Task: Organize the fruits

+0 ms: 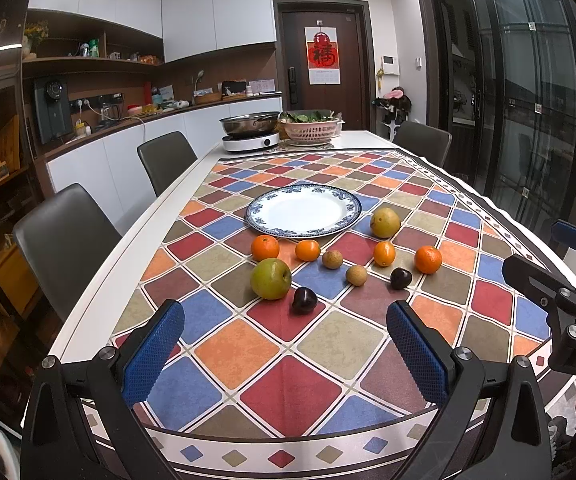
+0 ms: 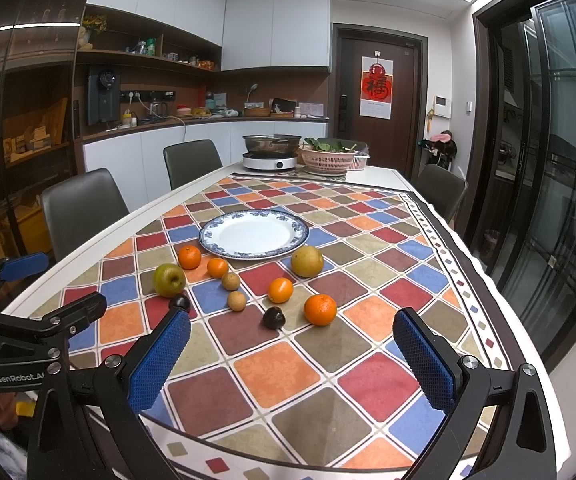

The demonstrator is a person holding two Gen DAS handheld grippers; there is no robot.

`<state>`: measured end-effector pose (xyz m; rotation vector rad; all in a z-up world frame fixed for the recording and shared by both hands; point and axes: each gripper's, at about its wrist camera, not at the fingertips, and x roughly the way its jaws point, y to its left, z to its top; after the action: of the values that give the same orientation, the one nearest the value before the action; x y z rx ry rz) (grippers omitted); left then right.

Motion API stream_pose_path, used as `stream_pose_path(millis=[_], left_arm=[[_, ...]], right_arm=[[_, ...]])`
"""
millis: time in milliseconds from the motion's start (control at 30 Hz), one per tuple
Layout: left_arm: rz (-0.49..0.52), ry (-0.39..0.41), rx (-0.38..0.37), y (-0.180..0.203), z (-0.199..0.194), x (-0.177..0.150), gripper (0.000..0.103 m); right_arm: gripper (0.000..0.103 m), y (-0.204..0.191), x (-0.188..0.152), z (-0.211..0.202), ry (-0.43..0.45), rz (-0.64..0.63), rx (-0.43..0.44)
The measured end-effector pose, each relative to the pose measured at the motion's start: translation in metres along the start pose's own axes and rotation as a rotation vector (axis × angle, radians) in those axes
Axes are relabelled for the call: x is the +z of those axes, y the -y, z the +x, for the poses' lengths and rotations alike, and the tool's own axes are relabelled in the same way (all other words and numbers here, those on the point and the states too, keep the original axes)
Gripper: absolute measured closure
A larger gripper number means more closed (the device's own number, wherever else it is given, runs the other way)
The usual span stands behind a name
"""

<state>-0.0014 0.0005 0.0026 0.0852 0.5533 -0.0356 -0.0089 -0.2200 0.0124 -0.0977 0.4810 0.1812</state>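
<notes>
We see plate [image 1: 303, 211] bare, fruits [image 1: 332, 259] loose on worktop [image 1: 224, 344] beside it; both hand-held grippers [image 1: 286, 344] [image 2: 292, 350] spread wide, gripping nothing.

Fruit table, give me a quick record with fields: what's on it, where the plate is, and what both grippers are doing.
plate: blue-rimmed plate, nothing on it, beyond the fruit
orange fruits: four, e.g.
green-yellow fruits: green apple, yellow pear
small brown fruits: two, e.g.
dark fruits: two, e.g.
fruit location: all on the checked tablecloth, none on the plate
left gripper: open, holding nothing
right gripper: open, holding nothing
far end: pot on cooker, pink basket
</notes>
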Motion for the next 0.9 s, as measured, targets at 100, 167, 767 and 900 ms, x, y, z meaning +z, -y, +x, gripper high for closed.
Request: stream_pose_path(millis=[100,167,767,900], left_arm=[[0.000,0.000,0.000,0.0000,0.0000,0.0000,0.000],[0.000,0.000,0.000,0.0003,-0.0004,0.0004,0.000],[0.002,-0.008,0.002,-0.0041,-0.0044,-0.0003,0.000],[0.012,-0.012,0.014,-0.0060,-0.0025,-0.0032,0.000]], right_arm=[[0.001,0.0000,0.0001,-0.0001,0.000,0.000,0.001],[0.001,0.0002,0.0001,-0.0004,0.000,0.000,0.001],[0.001,0.0031,0.0018,-0.0007,-0.006,-0.008,0.010],[0.001,-0.0007,0.0065,0.0010,-0.016,-0.020,0.020]])
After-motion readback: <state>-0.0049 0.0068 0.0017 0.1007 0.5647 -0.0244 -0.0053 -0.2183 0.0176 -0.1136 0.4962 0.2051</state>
